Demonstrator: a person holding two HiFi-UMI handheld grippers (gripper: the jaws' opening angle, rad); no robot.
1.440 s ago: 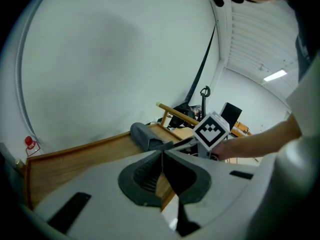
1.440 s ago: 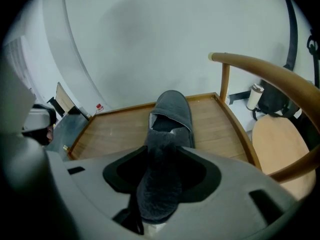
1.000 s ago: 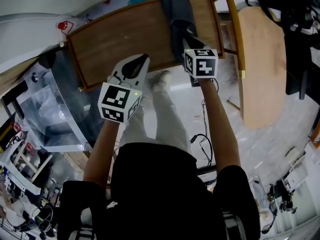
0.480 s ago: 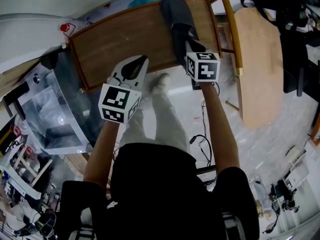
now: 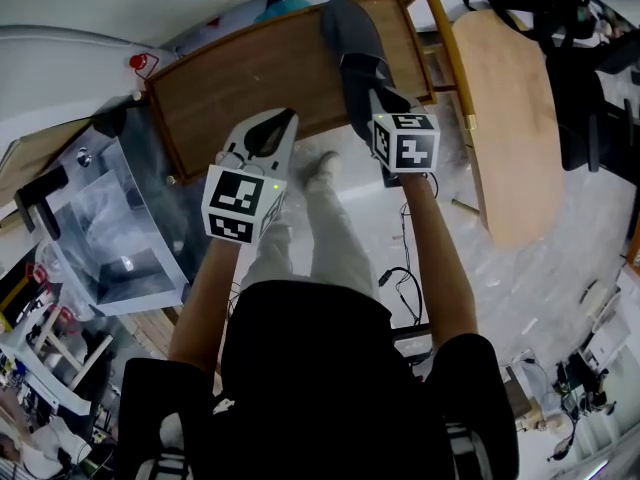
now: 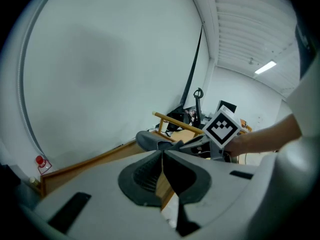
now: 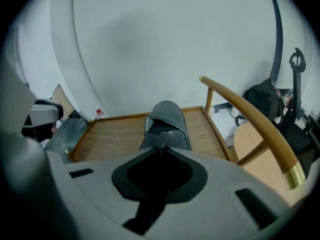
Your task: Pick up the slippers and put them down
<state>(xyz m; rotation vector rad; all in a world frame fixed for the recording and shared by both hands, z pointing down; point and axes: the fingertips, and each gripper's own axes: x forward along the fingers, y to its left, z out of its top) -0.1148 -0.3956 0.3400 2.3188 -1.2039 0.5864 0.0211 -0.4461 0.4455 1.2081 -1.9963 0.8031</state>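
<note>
A grey closed-toe slipper (image 5: pixel 352 38) hangs over the right end of the low wooden table (image 5: pixel 240 78), its toe pointing away from me. My right gripper (image 5: pixel 372 80) is shut on the slipper's heel edge. In the right gripper view the slipper (image 7: pixel 165 119) stretches out just beyond the closed jaws (image 7: pixel 161 148). My left gripper (image 5: pixel 280 123) hovers at the table's near edge, left of the slipper, shut with nothing in it. The left gripper view shows its pads (image 6: pixel 145 176) meeting, with the slipper (image 6: pixel 149 140) and the right gripper's marker cube (image 6: pixel 221 126) beyond. I see only one slipper.
A clear plastic box (image 5: pixel 110 228) stands to the left of the table. A wooden chair with a round seat (image 5: pixel 505 118) and a curved rail (image 5: pixel 448 48) stands on the right. My legs and a light shoe (image 5: pixel 322 163) are below the grippers, and cables (image 5: pixel 400 268) lie on the floor.
Both grippers have come up a little toward the camera. The slipper has stayed in the right gripper's hold and risen with it.
</note>
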